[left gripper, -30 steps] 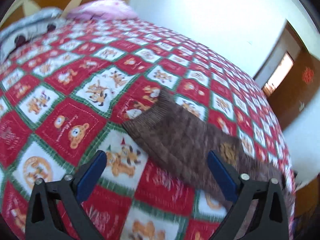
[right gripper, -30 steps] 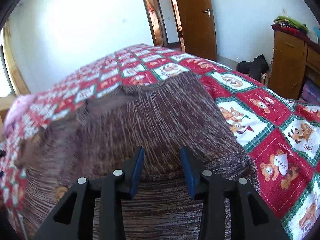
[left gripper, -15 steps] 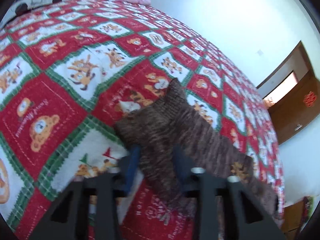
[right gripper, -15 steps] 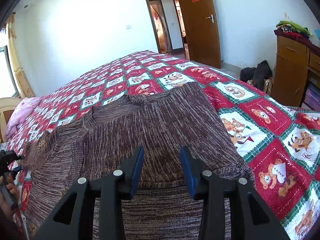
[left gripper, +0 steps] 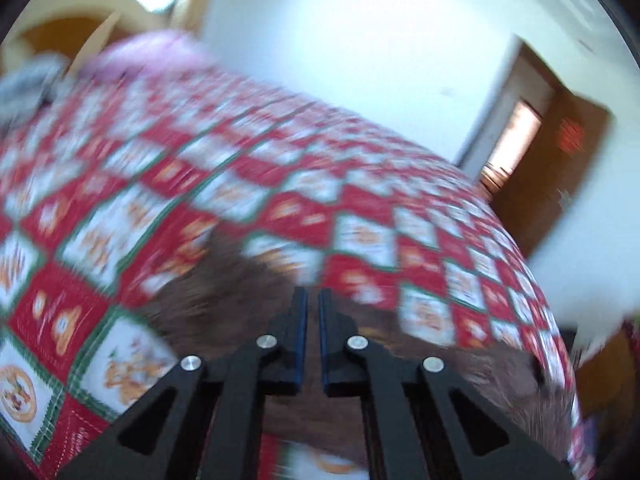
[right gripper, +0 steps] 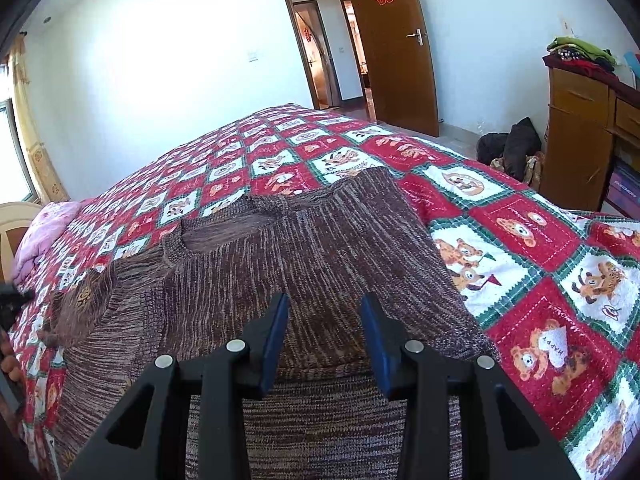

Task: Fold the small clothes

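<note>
A brown knit sweater (right gripper: 304,264) lies spread on the bed (right gripper: 532,240), which wears a red, white and green bear-patterned quilt. The right gripper (right gripper: 324,332) hovers released over the sweater's folded lower part, jaws parted with nothing between them. In the blurred left view, the left gripper (left gripper: 313,336) is clenched almost fully over the sweater's (left gripper: 224,292) brown knit, apparently pinching a bit of it, though the blur leaves this uncertain. Beyond the bed's far end stands a wooden door (right gripper: 392,48).

A bed under a red, white and green cartoon quilt (right gripper: 520,216) carries everything. A brown knit sweater (right gripper: 320,248) lies spread directly on the quilt. A pink pillow (right gripper: 48,224) rests beyond the sweater's collar, at the quilt's far end.
</note>
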